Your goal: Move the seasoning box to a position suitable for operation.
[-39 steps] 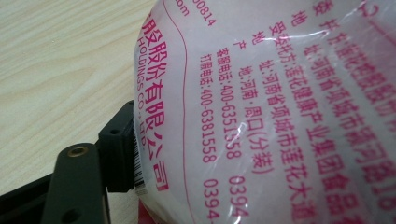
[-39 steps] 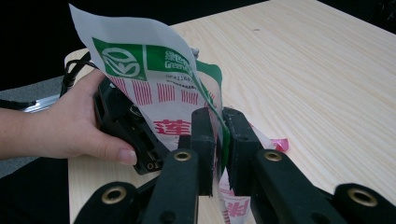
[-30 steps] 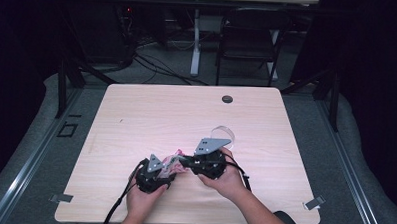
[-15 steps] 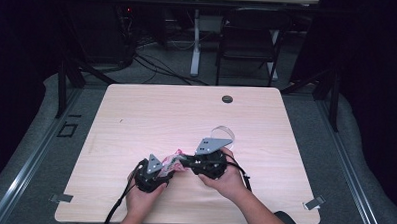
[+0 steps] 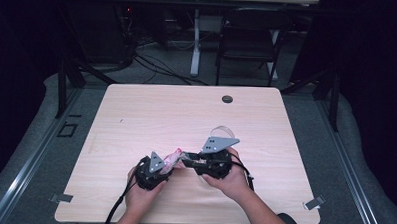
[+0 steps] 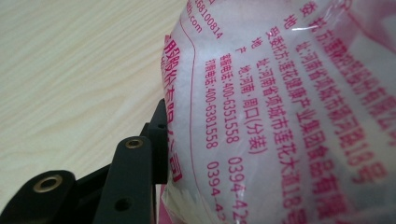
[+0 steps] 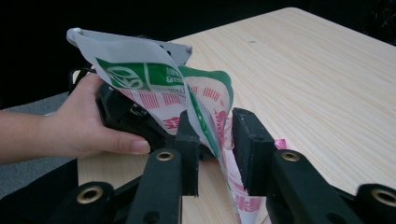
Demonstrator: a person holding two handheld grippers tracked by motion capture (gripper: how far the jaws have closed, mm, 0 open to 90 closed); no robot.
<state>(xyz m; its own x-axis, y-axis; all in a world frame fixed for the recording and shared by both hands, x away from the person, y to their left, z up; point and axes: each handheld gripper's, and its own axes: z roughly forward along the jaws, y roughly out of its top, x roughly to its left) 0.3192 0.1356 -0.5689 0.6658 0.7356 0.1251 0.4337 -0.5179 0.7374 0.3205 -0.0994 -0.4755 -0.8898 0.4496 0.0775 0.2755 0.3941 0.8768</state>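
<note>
A clear plastic bag with pink print and white grains lies between my two grippers near the table's front edge. My left gripper holds the bag's body. In the left gripper view one black finger presses on the bag; its jaws have just been closing on it. My right gripper faces it from the right. Its jaws have just been opening and stand apart around the bag's green and pink top, with a gap at the right pad.
A clear round thing lies on the wooden table just behind the right gripper. A black grommet sits near the far edge. A dark chair and cables are beyond the table.
</note>
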